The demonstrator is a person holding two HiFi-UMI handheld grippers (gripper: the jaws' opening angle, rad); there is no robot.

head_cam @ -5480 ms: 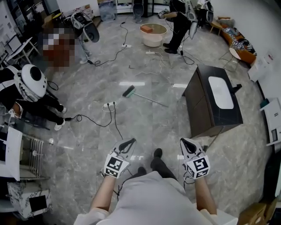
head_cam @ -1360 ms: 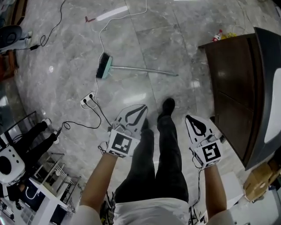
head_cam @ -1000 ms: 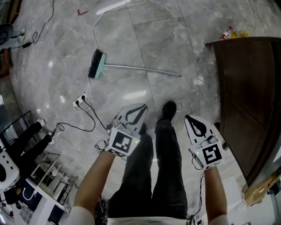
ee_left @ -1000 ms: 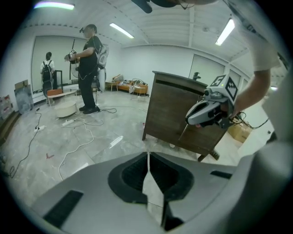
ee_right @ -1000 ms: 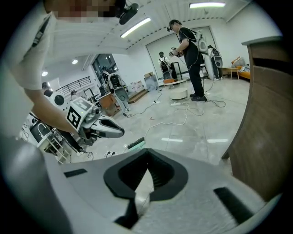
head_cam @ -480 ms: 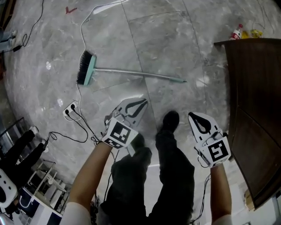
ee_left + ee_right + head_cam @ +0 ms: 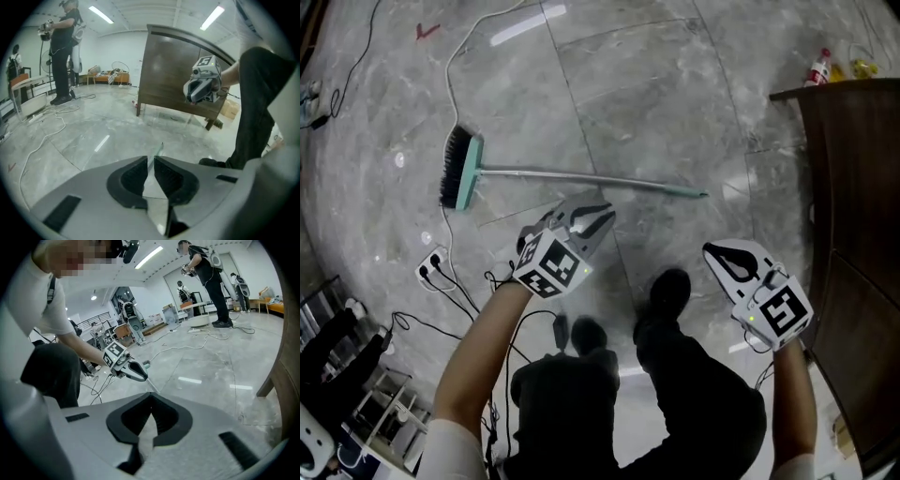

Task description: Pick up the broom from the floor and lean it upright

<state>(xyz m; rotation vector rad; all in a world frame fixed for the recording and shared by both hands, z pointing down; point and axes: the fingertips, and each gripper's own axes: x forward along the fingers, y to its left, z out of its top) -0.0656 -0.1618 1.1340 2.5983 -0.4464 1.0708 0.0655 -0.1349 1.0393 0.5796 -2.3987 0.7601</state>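
While crouching on bent knees in dark trousers, with one black shoe (image 7: 668,289) planted on the grey marble floor (image 7: 675,94), holds the left hand-held gripper (image 7: 602,216) out on a bare forearm. Shows its jaws pressed together, only a hairline slit between the pads and nothing in them, tip aimed forward and down just short of a broom (image 7: 562,176). Carries the right hand-held gripper (image 7: 712,251) beside the right knee, jaws likewise met at the tips and empty, well apart from the left one. Faces the broom lying flat on the floor just beyond the left tip: thin metal handle (image 7: 637,184) stretched across the head view, green end to the right, teal head (image 7: 459,171) with dark bristles to the left. Apart from the handle, as far as the head view tells. Left of the knees, has a white power strip (image 7: 431,268) on the floor; past the broom head, a white cable (image 7: 450,84) curling away toward a small red mark (image 7: 424,30). To the right, crouches next to a dark wooden cabinet (image 7: 862,187), with a red-capped bottle (image 7: 818,67) on the floor just past its far edge. Farther off, in the left gripper view, takes in a person (image 7: 63,51) standing in the bright room.
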